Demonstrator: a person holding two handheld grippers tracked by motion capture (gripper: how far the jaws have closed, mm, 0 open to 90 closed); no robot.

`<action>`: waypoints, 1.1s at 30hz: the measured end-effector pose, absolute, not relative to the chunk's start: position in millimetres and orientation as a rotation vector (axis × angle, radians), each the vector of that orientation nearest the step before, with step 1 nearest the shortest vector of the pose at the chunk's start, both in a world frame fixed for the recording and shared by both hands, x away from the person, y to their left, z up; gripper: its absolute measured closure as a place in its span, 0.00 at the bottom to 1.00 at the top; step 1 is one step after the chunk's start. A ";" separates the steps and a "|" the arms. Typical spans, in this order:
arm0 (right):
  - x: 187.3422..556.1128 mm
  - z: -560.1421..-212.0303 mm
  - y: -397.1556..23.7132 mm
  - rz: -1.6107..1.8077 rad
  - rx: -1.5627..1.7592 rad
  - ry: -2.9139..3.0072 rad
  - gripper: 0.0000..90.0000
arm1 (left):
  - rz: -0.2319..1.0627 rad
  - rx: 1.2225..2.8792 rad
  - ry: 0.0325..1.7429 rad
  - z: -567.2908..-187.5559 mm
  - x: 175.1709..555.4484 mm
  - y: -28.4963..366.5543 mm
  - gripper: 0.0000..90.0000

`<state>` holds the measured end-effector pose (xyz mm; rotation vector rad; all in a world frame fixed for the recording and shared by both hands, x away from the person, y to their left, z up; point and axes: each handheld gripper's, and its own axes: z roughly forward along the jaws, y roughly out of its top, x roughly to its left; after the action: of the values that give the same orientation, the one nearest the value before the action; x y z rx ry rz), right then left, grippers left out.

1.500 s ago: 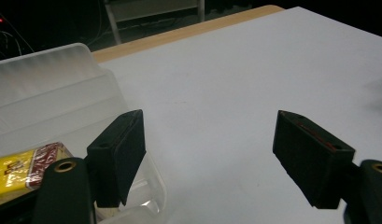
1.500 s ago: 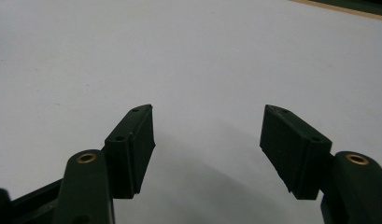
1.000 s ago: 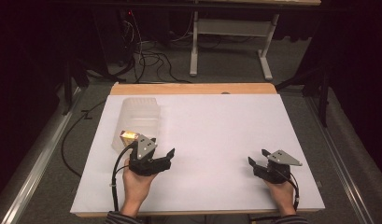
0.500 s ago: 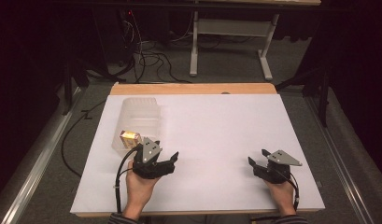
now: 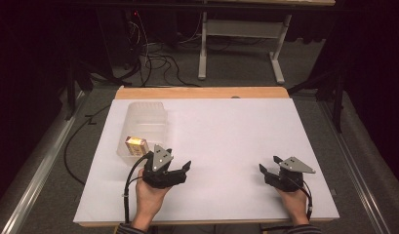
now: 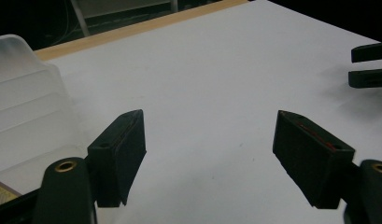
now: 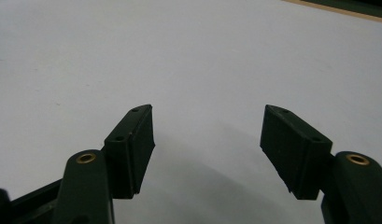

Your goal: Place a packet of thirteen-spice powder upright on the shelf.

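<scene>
Table [image 5: 221,146] under white cover. Left gripper [image 5: 180,170] low at near-left, jaws apart, nothing between. Just beside, touching near end of clear plastic box [image 5: 146,124], small yellow carton [image 5: 136,145]. Right gripper [image 5: 268,171] well apart at near-right, jaws likewise spread, empty, over bare white surface.

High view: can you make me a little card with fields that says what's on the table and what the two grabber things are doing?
table: white top with a wooden far edge
box: clear plastic tub at the left side of the table
in the box: small yellow packet at its near end
left gripper: jaws open, nothing between them, just beside the tub's near end
right gripper: jaws open, empty, over bare table at the right
hands: one holds each gripper from the near edge
</scene>
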<state>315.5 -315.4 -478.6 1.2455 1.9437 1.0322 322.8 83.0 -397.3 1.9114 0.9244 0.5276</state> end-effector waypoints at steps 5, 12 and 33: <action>315.5 -478.7 -315.5 1.033 1.246 1.943 0.39 | 0.528 1.919 0.921 -398.8 322.5 80.4 0.29; 315.5 -478.6 -315.5 1.033 1.244 1.943 0.39 | 0.518 1.923 0.915 -400.4 322.2 76.5 0.29; 315.3 -478.6 -315.5 1.035 1.249 1.941 0.39 | 0.473 1.944 0.901 -410.6 324.8 64.1 0.29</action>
<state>315.3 -315.5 -478.6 1.2492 1.9414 1.0345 324.8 64.1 -410.6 1.9439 0.9010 0.4728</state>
